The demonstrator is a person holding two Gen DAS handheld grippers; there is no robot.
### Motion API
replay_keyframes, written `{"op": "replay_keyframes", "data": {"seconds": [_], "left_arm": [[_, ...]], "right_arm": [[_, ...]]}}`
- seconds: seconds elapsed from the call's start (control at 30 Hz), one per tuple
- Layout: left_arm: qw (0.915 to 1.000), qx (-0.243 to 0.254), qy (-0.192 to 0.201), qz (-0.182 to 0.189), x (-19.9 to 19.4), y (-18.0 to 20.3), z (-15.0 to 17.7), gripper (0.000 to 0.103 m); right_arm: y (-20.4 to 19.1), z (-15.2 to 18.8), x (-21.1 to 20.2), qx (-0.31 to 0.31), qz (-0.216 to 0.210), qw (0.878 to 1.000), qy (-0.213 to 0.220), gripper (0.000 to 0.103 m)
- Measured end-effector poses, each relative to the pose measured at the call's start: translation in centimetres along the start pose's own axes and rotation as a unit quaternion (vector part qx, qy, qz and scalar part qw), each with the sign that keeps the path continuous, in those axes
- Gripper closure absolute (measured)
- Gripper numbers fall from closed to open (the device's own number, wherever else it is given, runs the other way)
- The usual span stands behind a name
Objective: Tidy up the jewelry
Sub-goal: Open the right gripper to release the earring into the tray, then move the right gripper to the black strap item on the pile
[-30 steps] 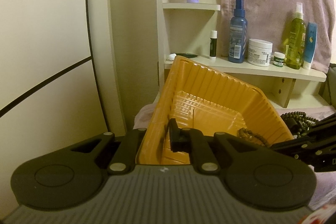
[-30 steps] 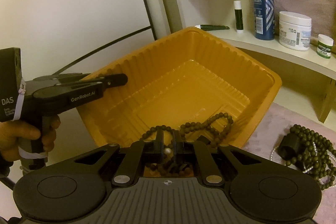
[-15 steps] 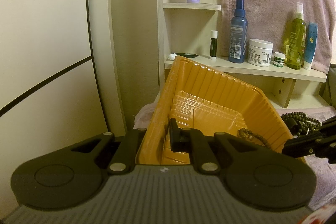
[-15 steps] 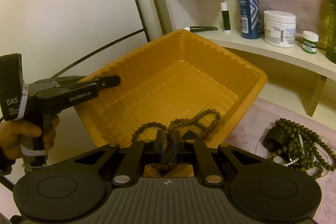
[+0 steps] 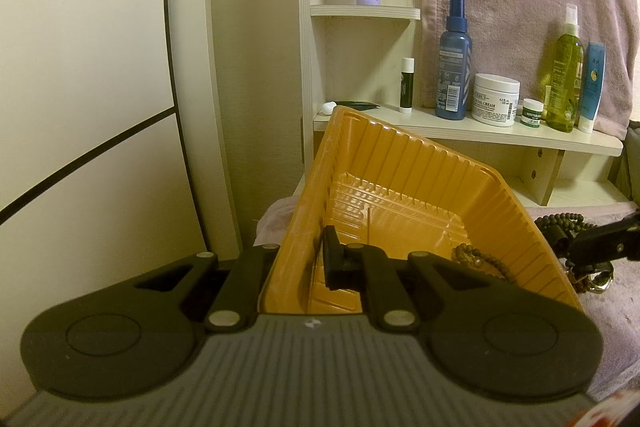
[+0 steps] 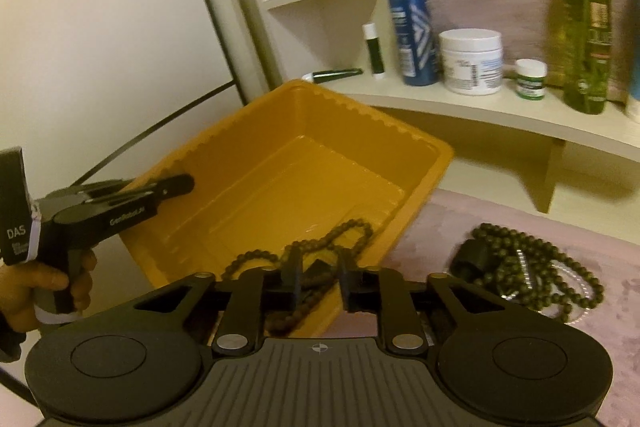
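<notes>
A ribbed orange plastic tray [image 5: 404, 163] [image 6: 248, 139] is tilted up off a pink cloth. My left gripper [image 5: 316, 263] is shut on the tray's near-left wall; it also shows in the right wrist view [image 6: 176, 185]. A dark brown bead strand [image 6: 336, 235] [image 5: 480, 259] lies inside the tray at its low corner. My right gripper [image 6: 318, 281] is open and empty just above that corner, its tip showing in the left wrist view [image 5: 600, 239]. A pile of dark green beads with a pearl strand [image 6: 528, 267] lies on the cloth right of the tray.
A cream shelf [image 6: 500, 111] behind the tray holds a blue spray bottle [image 6: 410, 23], a white cream jar [image 6: 470, 61], a small green-labelled pot [image 6: 530, 79], a green bottle [image 6: 586, 27] and a lip balm [image 6: 372, 47]. A white panel [image 5: 80, 67] stands left.
My right gripper has opened and let the brown bead strand fall into the tray, then drawn back to the right. The left gripper keeps hold of the tilted tray.
</notes>
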State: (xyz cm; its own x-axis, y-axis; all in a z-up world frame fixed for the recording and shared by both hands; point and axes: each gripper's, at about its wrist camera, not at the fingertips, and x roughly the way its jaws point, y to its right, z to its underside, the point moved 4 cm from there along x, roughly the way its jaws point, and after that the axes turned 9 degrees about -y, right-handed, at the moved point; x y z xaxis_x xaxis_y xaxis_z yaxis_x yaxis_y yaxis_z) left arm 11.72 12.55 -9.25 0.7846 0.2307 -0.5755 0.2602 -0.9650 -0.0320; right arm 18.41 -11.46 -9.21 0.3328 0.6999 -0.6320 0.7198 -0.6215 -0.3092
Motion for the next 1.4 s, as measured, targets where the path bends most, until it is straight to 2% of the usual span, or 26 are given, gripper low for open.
{"op": "replay_keyframes", "data": {"seconds": [0.17, 0.23, 0.3, 0.4, 0.7, 0.83, 1.03, 1.17, 1.4], "left_arm": [[1.0, 0.001, 0.0, 0.0, 0.0, 0.0, 0.0, 0.093], [1.0, 0.001, 0.0, 0.0, 0.0, 0.0, 0.0, 0.093], [1.0, 0.001, 0.0, 0.0, 0.0, 0.0, 0.0, 0.093], [1.0, -0.001, 0.0, 0.001, 0.0, 0.0, -0.1, 0.093], [1.0, -0.003, 0.0, 0.004, -0.1, 0.0, 0.0, 0.093], [1.0, -0.004, -0.001, 0.003, 0.0, 0.0, 0.0, 0.093], [1.0, -0.003, -0.001, 0.003, -0.1, 0.0, 0.0, 0.093], [1.0, -0.003, -0.001, 0.003, -0.1, 0.0, 0.0, 0.093], [1.0, -0.005, -0.002, 0.004, -0.1, 0.0, 0.1, 0.093]], "right_arm": [[1.0, 0.2, -1.2, 0.021, 0.015, 1.0, 0.013, 0.069], [1.5, 0.3, -1.9, 0.032, 0.027, 0.999, 0.024, 0.062], [2.2, 0.7, -2.9, 0.048, 0.052, 0.997, 0.039, 0.046], [3.2, 1.4, -4.3, 0.068, 0.079, 0.993, 0.052, 0.036], [7.5, 3.7, -6.7, 0.125, 0.101, 0.985, 0.057, 0.036], [8.0, 4.2, -6.7, 0.103, 0.134, 0.984, 0.052, 0.036], [8.5, 4.5, -6.3, 0.078, 0.159, 0.984, 0.03, 0.036], [8.4, 4.4, -5.9, 0.057, 0.15, 0.987, 0.024, 0.048], [7.2, 4.7, -4.4, 0.008, 0.135, 0.991, -0.002, 0.049]]}}
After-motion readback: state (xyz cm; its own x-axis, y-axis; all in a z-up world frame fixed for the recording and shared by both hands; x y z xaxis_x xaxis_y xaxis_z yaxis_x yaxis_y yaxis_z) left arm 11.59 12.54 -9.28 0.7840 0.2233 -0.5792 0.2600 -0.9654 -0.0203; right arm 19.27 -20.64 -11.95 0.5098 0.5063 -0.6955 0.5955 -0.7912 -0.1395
